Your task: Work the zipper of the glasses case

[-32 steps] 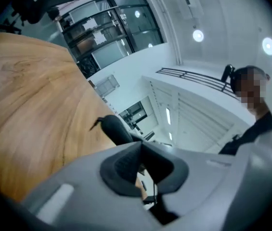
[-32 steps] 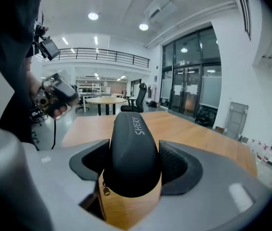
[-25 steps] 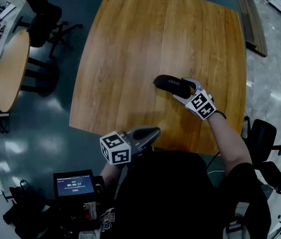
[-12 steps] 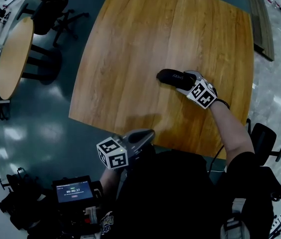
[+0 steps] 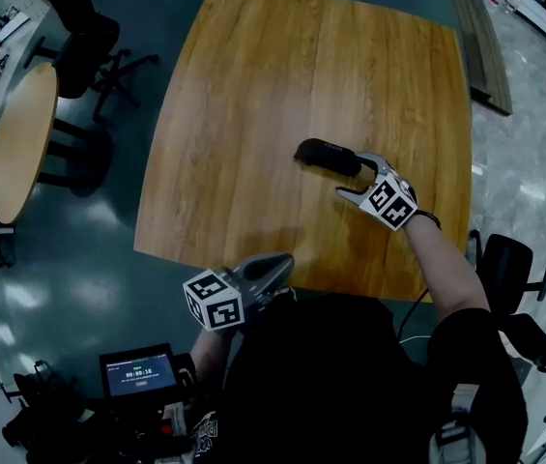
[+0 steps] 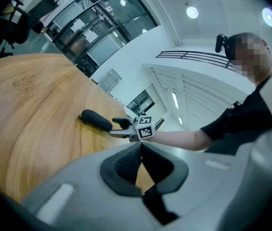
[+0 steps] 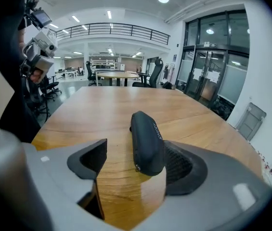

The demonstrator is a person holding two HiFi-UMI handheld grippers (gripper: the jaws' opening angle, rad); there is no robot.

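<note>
Since a second ago my right gripper (image 5: pixel 353 180) has loosened. Its jaws have just been opening and now stand wide apart, with the near end of the glasses case (image 5: pixel 328 157) between them. The case lies close against the pad on the right of the right gripper view, and I cannot tell whether they touch; the other pad is well clear of it. The black case lies flat on the wooden table (image 5: pixel 253 85), toward its right half, with bare wood all round it and nothing in my way. My left gripper (image 5: pixel 277 267) has drawn back a little to the table's near edge, its jaws pressed together with nothing between them. Beyond the table's left side are a round wooden table (image 5: pixel 21 143) and dark office chairs (image 5: pixel 84 37); another chair (image 5: pixel 509 269) is at my right elbow. A small screen (image 5: pixel 137 370) glows by my left side, its row of digits too small to read. White lettering runs along the case's top, too fine to make out.
</note>
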